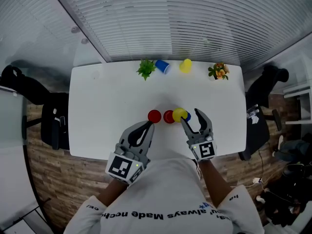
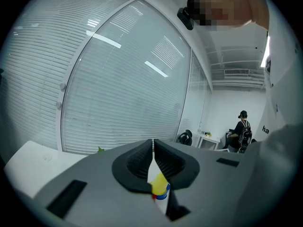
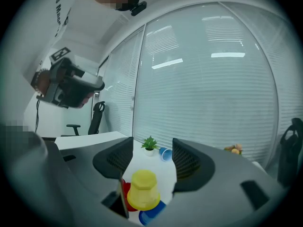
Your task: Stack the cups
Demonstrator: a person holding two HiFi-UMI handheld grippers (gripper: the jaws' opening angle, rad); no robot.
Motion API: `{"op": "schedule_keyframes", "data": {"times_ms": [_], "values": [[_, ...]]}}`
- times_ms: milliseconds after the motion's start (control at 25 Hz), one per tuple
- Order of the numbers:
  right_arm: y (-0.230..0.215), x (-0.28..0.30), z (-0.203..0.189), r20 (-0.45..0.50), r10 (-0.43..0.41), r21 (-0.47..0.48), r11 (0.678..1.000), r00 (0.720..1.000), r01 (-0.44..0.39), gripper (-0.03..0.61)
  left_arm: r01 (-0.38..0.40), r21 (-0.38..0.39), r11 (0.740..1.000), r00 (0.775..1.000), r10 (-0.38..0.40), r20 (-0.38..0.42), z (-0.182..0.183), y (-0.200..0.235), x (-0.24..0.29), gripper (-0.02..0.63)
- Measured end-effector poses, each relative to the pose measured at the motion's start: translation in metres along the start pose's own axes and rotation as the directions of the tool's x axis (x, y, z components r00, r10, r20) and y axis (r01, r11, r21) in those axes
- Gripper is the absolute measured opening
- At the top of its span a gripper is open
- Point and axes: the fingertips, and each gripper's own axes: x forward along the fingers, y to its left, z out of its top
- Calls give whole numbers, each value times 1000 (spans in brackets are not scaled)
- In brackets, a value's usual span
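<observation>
Six cups on the white table (image 1: 107, 106) from the head view: two red, two yellow, two blue. At the far edge a far blue cup (image 1: 162, 66) lies on its side near a far yellow cup (image 1: 185, 65), and the pair is flanked by two small potted plants, a green plant (image 1: 146, 68) and a flowering plant (image 1: 219, 71) with orange blooms. Closer to the person, a red cup (image 1: 154, 116) and a second red cup (image 1: 168, 116) stand side by side. Just beside them the near yellow cup (image 1: 179, 114) sits over the near blue cup (image 1: 187, 116), only a sliver of blue showing. Two tools are in play. The left hand-held gripper (image 1: 148, 126) has its jaws pressed together, tip just short of the first red cup. The right hand-held gripper (image 1: 191, 117) is spread wide right beside the near yellow cup, pinching nothing. In the left gripper view, two dark ribbed pads (image 2: 137, 161) meet with only a slit between them, nothing caught there, and bits of yellow, blue and red peek out below. In the right gripper view, the jaws are well apart and empty. Low in the gap the near yellow cup sits upside down, smooth and tapered, with a stepped band at its rim, resting on the blue one. Red shows just to its left.
</observation>
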Motion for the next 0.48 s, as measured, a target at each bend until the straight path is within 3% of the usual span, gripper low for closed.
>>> {"op": "schedule_keyframes", "data": {"times_ms": [160,480], "values": [[-35,3,27,-15,-9,35,999,1000,9,256,-2,-6,1000,1000,2,5,0,4,1,29],[-99,53,24,-133,39,-83,995,990,-50,256,-16,-14,1000,1000,16,2,1,13,1,29]]}}
